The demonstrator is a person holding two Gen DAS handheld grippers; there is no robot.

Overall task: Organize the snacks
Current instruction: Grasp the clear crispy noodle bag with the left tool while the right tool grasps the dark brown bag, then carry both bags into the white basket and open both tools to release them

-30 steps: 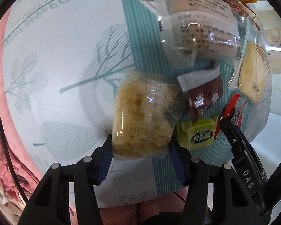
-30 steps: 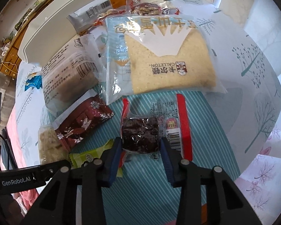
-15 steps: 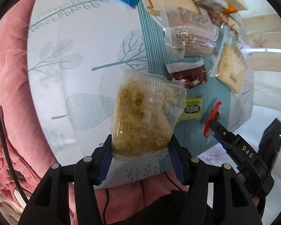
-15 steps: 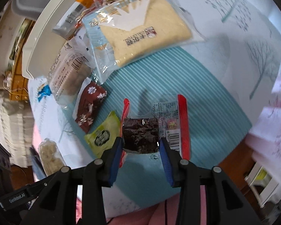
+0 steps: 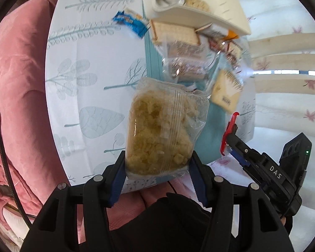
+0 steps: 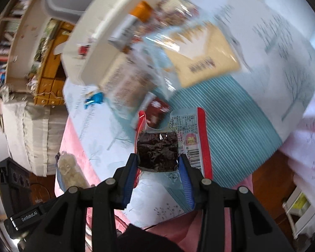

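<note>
My left gripper (image 5: 157,159) is shut on a clear packet of yellow crumbly snack (image 5: 161,128), held high above the round table (image 5: 77,88). My right gripper (image 6: 158,163) is shut on a red-edged packet with a dark brown block (image 6: 157,151) inside, also lifted off the table. The right gripper (image 5: 231,145) shows at the right of the left wrist view with the red packet edge (image 5: 229,132) in it. The yellow snack packet (image 6: 70,172) shows at the lower left of the right wrist view. A cream bin (image 5: 226,10) with snacks inside stands at the table's far side.
Loose snacks lie by the bin: a blue packet (image 5: 130,22), a cracker pack (image 5: 174,32), a clear bread pack (image 5: 187,63), a yellow cake pack (image 6: 201,61) and a dark red packet (image 6: 157,109). Pink bedding (image 5: 16,96) lies left of the table. A wooden cabinet (image 6: 50,77) stands behind.
Both grippers have risen well above the table with their packets and tilted toward the cream bin, which has come into view. The table snacks look smaller and farther.
</note>
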